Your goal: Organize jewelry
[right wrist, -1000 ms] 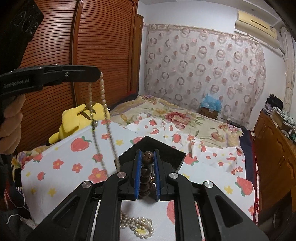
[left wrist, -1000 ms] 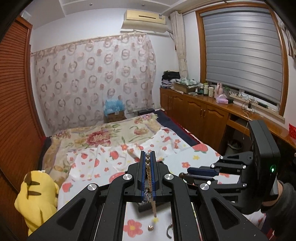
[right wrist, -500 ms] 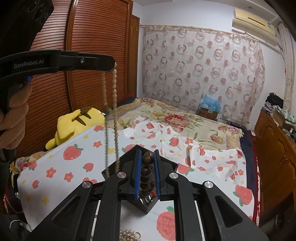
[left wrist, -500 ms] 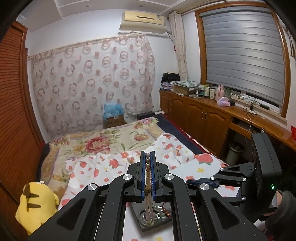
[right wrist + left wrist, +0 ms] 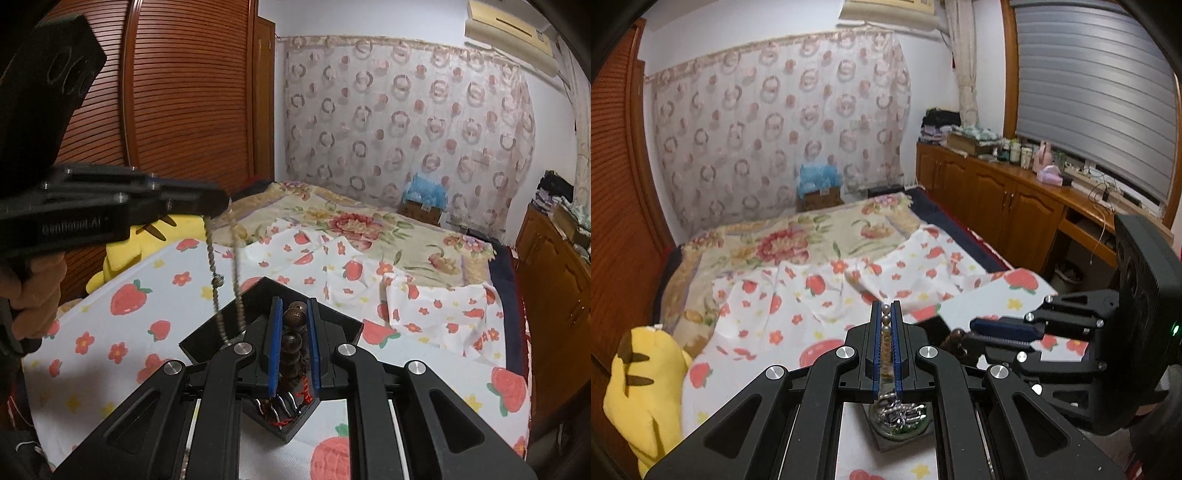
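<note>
Left gripper clamped tight on a thin strand of small pale beads; the strand runs between the blue pads and hangs down toward a black square jewelry tray just below. In the left wrist view a dish in that tray holds a heap of silvery chain; blurred, can't make out the pieces. From the right wrist view the same bead necklace dangles in two lines from the left gripper tip, lower end going into the tray. A person's hand grips the left tool's handle.

Right gripper nearly closed, pinching a string of large dark brown carved wooden beads between its blue pads, directly above the tray; a red cord and silver bangles lie in the tray's near corner. Tray sits on a white strawberry-print sheet on the bed. Yellow plush toy at the bed's left edge, floral quilt further back, patterned curtain behind, wooden cabinet on the right
</note>
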Available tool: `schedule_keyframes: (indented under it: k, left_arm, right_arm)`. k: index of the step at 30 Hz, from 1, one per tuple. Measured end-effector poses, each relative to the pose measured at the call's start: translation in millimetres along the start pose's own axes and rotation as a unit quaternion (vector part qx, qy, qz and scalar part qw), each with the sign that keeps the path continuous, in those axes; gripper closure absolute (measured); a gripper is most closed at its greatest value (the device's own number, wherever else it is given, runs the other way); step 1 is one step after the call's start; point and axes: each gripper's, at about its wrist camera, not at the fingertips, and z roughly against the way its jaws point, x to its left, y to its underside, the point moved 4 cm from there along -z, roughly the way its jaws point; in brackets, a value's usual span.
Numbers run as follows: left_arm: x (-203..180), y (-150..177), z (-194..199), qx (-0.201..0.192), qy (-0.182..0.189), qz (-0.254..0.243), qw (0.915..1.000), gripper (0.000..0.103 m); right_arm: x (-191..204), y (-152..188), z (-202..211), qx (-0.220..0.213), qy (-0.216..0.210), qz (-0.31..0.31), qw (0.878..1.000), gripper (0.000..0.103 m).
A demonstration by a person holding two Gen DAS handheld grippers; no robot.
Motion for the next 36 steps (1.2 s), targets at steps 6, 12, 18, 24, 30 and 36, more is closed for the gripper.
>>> schedule_keyframes:
  k: [6,12,18,24,30,36]
  left_arm:
    - [0,18,-13,0.018,0.006,0.003,0.9998,0.099]
    - [-2,33,-22,0.033,0.01,0.006,0.9994,0.099]
    - [-5,41,-23,0.041,0.008,0.004,0.9991,0.099]
    - [-4,43,-21,0.043,0.01,0.005,0.999,0.099]
    - [-8,55,-13,0.042,0.016,0.008,0.9989,0.088]
    - [-23,89,5,0.044,0.018,0.003,0.9989,0.082]
  right_arm:
    - [-3,9,-13,0.014,-0.005,-0.011,1.0,0.088]
    - [-1,19,-21,0.032,-0.011,-0.016,0.999,0.087]
    - [2,21,-16,0.032,-0.015,-0.016,0.999,0.073]
    - [-1,29,0,0.026,-0.009,-0.023,0.999,0.073]
    - [1,49,21,0.028,-0.003,-0.031,0.999,0.073]
    - [7,66,36,0.03,0.005,-0.03,0.999,0.073]
